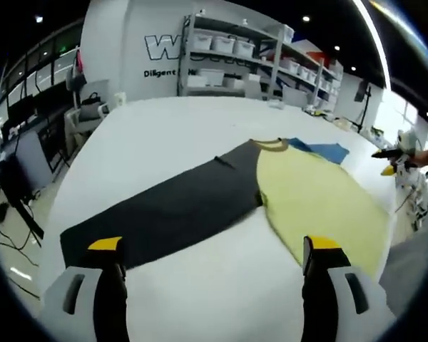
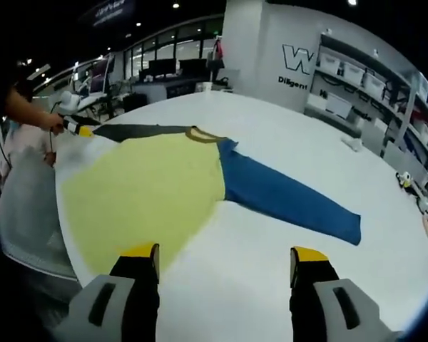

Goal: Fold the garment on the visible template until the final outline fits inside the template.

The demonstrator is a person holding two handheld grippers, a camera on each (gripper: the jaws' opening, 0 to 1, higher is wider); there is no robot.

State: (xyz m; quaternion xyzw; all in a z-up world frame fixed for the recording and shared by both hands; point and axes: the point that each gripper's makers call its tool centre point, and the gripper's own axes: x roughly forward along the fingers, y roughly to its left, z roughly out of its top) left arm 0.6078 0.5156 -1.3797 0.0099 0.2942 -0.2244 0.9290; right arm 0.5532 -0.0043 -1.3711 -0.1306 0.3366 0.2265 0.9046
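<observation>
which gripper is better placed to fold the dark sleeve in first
Left. The left gripper hangs open right over the dark sleeve, which stretches across its view. The right gripper faces the blue sleeve and the yellow body, so it suits that side.

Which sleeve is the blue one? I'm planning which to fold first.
The blue sleeve stretches away from the yellow body in front of the right hand-held gripper; the other sleeve is dark grey.

Garment [image 1: 271, 189] lies spread flat on the table [image 1: 200, 285], one sleeve [image 1: 164, 210] extended left, the other sleeve [image 2: 285, 196] extended right, with storage shelving [image 1: 250, 64] standing beyond the far table edge.
</observation>
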